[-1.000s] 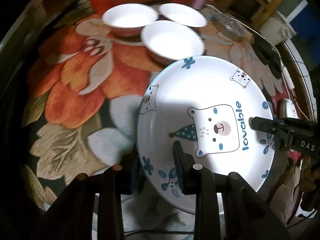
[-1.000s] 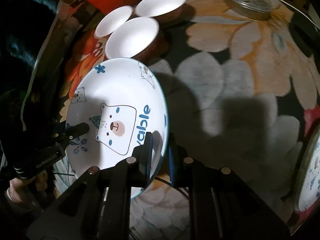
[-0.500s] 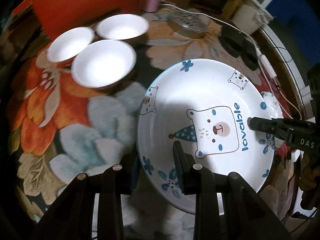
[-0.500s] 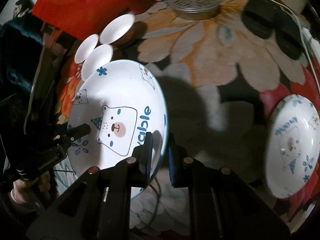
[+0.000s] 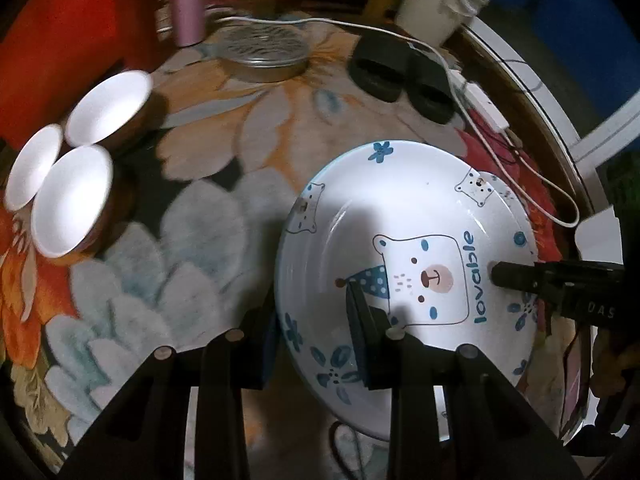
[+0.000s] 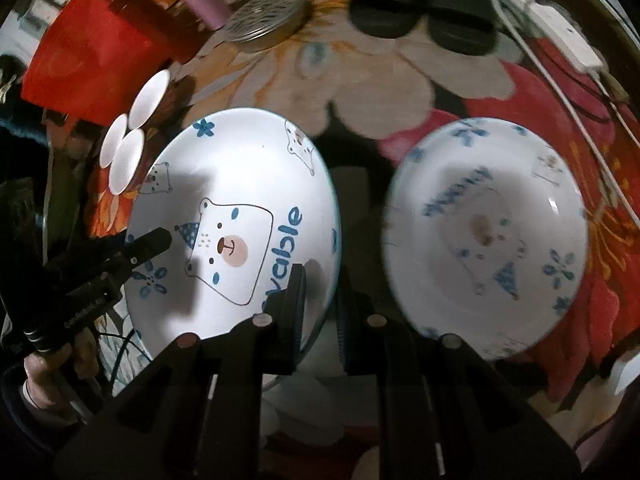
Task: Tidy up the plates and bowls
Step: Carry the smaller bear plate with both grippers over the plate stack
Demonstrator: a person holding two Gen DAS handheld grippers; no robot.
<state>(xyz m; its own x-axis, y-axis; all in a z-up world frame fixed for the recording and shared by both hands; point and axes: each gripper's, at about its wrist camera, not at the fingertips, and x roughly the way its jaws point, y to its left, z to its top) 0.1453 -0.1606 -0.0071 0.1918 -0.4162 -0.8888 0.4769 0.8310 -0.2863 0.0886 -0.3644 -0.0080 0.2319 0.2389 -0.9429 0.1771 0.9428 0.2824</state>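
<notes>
I hold one bear-printed plate (image 5: 404,240) between my two grippers, lifted clear of the flowered tablecloth (image 5: 208,240); my left gripper (image 5: 316,332) pinches the plate's near rim at the lower centre of the left wrist view, one finger under the rim and one on the plate's face; my right gripper (image 6: 322,304) is pressed nearly together on the opposite rim, at the lower centre of the right wrist view; in that same view a second bear plate (image 6: 486,236) lies on the cloth to the right of the carried one, close beside it but apart, slightly blurred; three white bowls (image 5: 72,200) sit clustered at the left edge of the left wrist view, side by side and touching, not nested; I judge the task is at an early to middle point: the carried plate is not yet set on its twin, and the bowls are yet to be stacked; slippers, a white cable and a round metal lid lie across the top of both views.
</notes>
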